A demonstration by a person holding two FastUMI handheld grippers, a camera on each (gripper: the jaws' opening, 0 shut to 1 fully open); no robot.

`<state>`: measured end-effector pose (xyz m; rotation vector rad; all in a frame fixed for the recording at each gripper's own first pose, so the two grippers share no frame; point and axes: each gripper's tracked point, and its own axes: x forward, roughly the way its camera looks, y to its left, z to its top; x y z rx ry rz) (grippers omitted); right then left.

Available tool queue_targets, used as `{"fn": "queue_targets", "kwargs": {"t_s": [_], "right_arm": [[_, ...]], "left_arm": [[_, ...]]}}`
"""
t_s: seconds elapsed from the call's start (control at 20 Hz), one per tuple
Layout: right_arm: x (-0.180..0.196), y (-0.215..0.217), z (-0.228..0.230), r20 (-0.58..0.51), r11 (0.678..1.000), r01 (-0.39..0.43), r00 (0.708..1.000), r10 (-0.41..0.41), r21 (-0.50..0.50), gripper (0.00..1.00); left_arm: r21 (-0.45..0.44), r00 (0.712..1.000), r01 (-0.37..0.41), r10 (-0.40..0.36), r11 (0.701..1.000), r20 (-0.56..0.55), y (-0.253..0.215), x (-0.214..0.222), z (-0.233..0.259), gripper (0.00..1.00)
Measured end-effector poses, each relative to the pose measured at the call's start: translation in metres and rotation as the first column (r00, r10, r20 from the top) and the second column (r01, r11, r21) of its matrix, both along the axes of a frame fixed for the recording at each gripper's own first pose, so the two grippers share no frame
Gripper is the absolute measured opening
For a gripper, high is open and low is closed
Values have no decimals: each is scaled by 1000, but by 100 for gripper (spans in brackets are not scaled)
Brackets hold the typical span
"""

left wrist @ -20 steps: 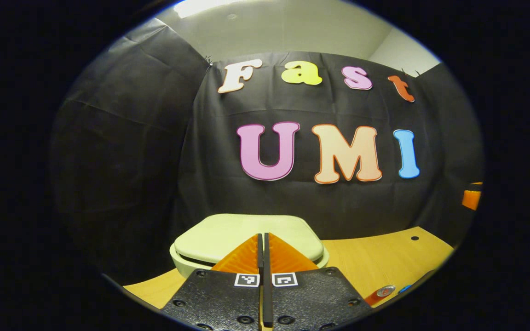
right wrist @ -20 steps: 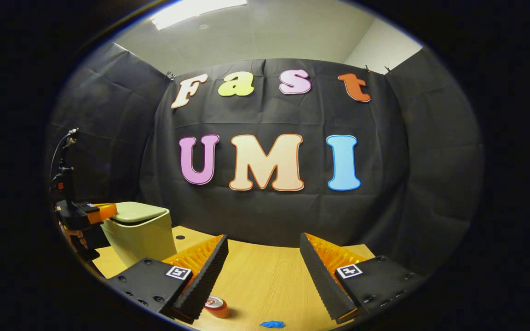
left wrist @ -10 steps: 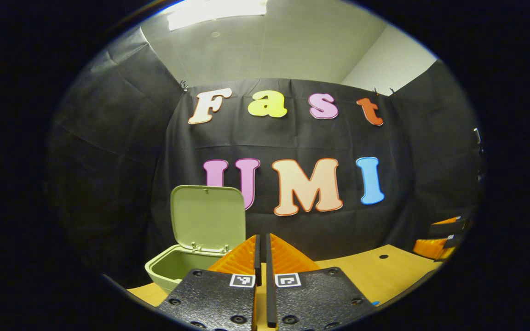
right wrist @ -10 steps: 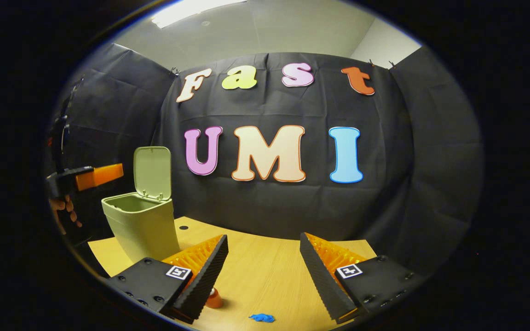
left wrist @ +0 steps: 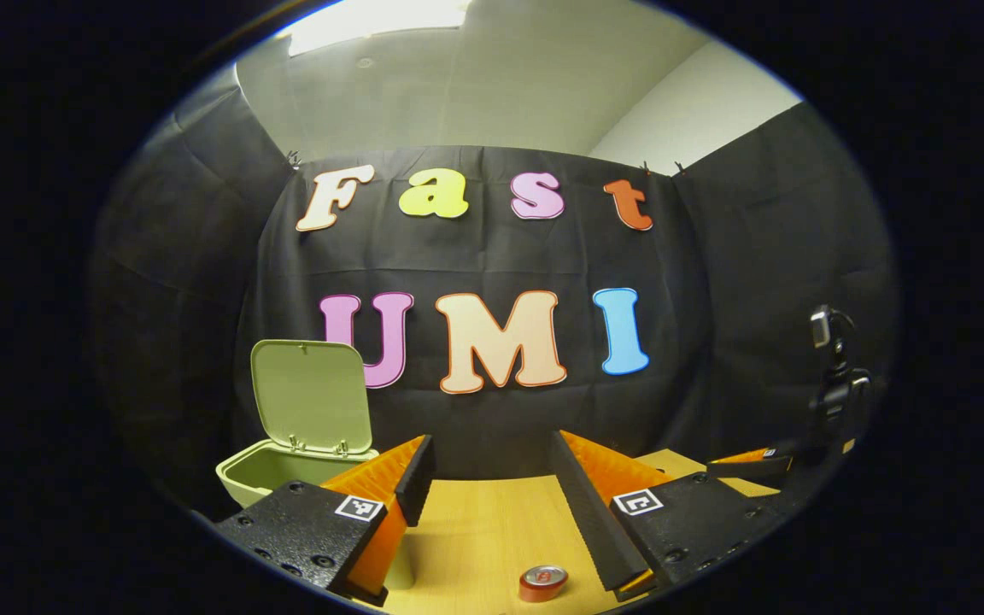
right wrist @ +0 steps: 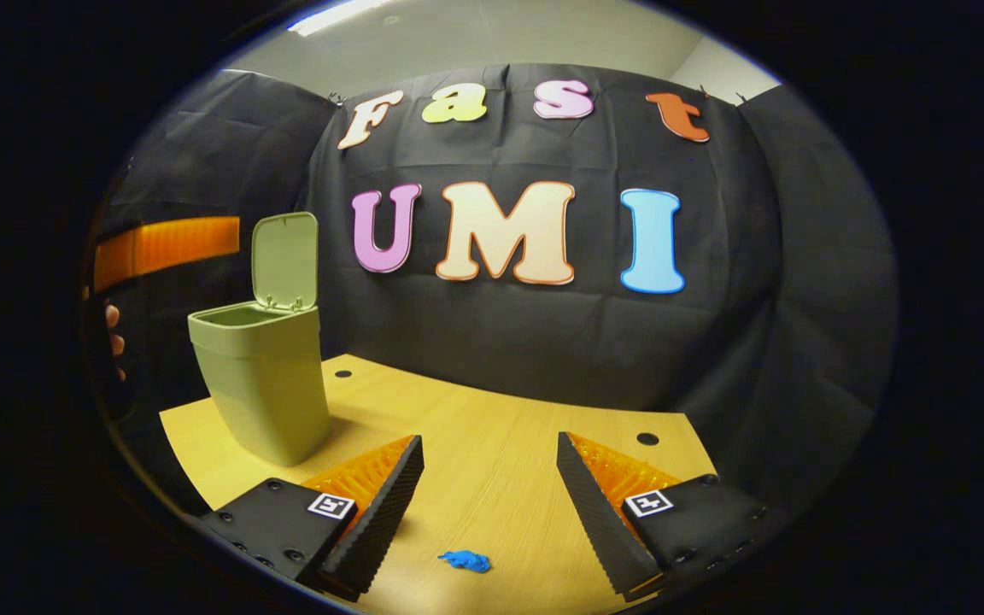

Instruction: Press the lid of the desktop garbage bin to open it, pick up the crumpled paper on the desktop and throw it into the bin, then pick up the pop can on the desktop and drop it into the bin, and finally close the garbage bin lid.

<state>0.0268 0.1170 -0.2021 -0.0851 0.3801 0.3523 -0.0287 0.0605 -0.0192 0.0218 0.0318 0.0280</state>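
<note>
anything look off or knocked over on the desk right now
Nothing stands out. The bin stands upright with its lid swung open, the blue crumpled paper lies on the desk, and the pop can stands upright. No spill or damage visible.

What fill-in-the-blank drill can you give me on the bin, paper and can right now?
1. The lid of the garbage bin stands ____.
2. The crumpled paper lying on the desktop is ____ in colour.
3. The fingers of the right hand-held gripper are ____, with nothing between them.
4. The pop can rests on the ____.

Missing words: open; blue; apart; desktop
</note>
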Motion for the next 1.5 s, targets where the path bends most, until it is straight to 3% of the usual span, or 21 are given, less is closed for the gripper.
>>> {"fn": "queue_targets", "kwargs": {"t_s": [0.05,0.3,0.5,0.95,1.05,1.1,1.25,1.3,1.5], "right_arm": [[-2,0,-14,-26,1000,-6,1000,6,-7,99],[-22,3,-83,-164,999,-39,986,34,-28,99],[-30,4,-124,-224,996,-59,974,42,-66,99],[-55,1,-222,-424,988,-87,905,24,-131,99],[-55,1,-232,-453,987,-91,891,20,-135,86],[-59,4,-239,-475,987,-99,880,27,-127,73],[-59,1,-242,-480,985,-86,877,5,-148,14],[-60,4,-245,-481,986,-91,876,11,-142,7],[-51,13,-217,-423,989,-85,906,26,-122,10]], "left_arm": [[-4,1000,-2,2,1000,-3,-3,-3,-1,83],[12,999,-20,21,1000,-27,-7,-16,0,87],[26,998,-48,48,999,-35,0,-27,3,84],[57,991,-118,121,991,-54,28,-41,3,85],[56,989,-131,134,990,-62,36,-41,0,85],[55,988,-132,136,990,-67,38,-41,-2,85],[52,988,-130,134,990,-81,43,-40,-8,85],[51,987,-132,136,990,-81,46,-40,-8,85],[44,986,-139,142,989,-83,55,-36,-11,85]]}}
